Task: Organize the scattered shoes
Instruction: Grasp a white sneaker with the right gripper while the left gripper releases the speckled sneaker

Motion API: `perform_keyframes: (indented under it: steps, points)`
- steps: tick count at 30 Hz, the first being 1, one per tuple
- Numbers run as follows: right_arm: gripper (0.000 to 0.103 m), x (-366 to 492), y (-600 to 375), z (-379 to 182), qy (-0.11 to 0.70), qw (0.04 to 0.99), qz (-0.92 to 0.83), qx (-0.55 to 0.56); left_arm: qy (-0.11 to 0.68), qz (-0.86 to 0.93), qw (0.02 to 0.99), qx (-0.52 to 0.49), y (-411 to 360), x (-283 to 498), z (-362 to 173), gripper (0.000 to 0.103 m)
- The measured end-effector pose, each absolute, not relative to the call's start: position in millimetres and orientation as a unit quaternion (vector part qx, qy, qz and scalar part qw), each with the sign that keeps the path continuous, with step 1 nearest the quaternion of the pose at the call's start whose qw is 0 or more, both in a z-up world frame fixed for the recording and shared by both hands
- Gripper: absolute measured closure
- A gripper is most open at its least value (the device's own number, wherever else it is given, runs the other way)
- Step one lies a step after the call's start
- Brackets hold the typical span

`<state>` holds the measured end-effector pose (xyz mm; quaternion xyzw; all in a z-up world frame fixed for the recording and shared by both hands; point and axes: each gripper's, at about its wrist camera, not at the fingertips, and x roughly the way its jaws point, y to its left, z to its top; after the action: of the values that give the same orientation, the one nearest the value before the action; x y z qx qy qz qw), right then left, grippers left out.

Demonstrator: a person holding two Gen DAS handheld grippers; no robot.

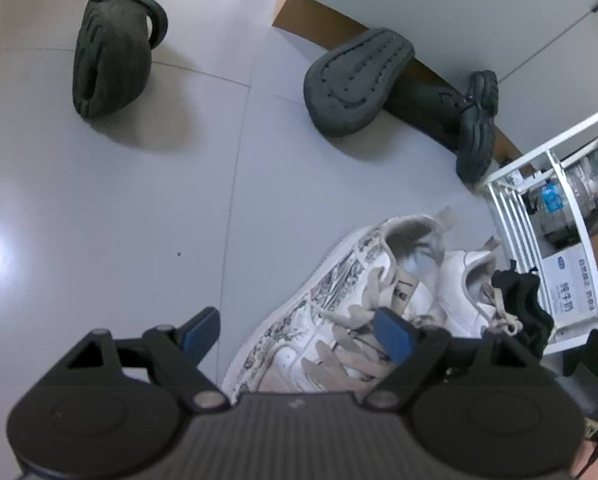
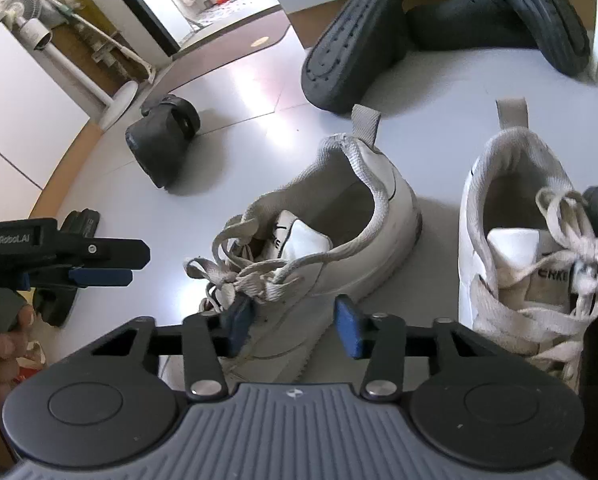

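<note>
Right gripper point(image 2: 295, 326): jaws straddle the front of the left white sneaker point(image 2: 319, 236), partly closed; can't tell if the pads are pressing on it. Second white sneaker point(image 2: 515, 248) just beside it on the floor point(image 2: 99, 184). Left gripper point(image 1: 297, 330): jaws released wide, empty, over the printed side of the same sneaker point(image 1: 319, 312). Grey clog point(image 1: 111, 52) well apart; another clog point(image 1: 355, 80) tipped sole-out by the wall; white rack point(image 1: 539, 184) at right

L gripper point(image 1: 299, 334) points down, fingers wide apart. R gripper point(image 2: 295, 326) also tilted down, fingers point(image 2: 349, 332) half closed. Hand point(image 2: 3, 344) grips L handle.
</note>
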<state>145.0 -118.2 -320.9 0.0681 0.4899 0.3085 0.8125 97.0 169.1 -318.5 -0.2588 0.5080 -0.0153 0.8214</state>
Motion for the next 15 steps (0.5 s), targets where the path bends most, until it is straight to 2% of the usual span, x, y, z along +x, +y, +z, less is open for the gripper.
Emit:
perform_keyframes:
  steps: [4, 9, 10, 11, 12, 13, 14, 15]
  points:
    - [0.07, 143.4, -116.2, -319.1, 0.484, 0.812, 0.319, 0.062, 0.51, -0.017, 0.821, -0.258, 167.9, 95.7, -318.4, 0.017]
    - [0.068, 141.2, -116.0, -315.9, 0.481, 0.815, 0.319, 0.05, 0.51, -0.017, 0.82, -0.259, 169.3, 96.5, -318.8, 0.017]
    - [0.061, 140.4, -115.8, -314.4, 0.481, 0.817, 0.314, 0.05, 0.51, -0.016, 0.82, -0.259, 170.0, 97.2, -318.9, 0.017]
    - [0.045, 139.4, -115.7, -313.0, 0.479, 0.82, 0.31, 0.05, 0.509, -0.016, 0.82, -0.259, 170.8, 97.8, -318.7, 0.017]
    - [0.036, 138.3, -115.6, -311.5, 0.477, 0.822, 0.306, 0.051, 0.509, -0.014, 0.821, -0.259, 171.6, 98.3, -318.6, 0.017]
    - [0.02, 138.0, -115.6, -311.1, 0.476, 0.823, 0.305, 0.052, 0.509, -0.013, 0.82, -0.26, 172.5, 98.9, -318.6, 0.017]
    - [0.016, 137.5, -114.5, -311.4, 0.475, 0.823, 0.307, 0.054, 0.509, -0.011, 0.82, -0.262, 173.4, 99.4, -318.5, 0.017]
    - [0.016, 136.8, -113.0, -311.8, 0.474, 0.822, 0.31, 0.057, 0.508, -0.011, 0.82, -0.262, 173.8, 99.5, -318.3, 0.017]
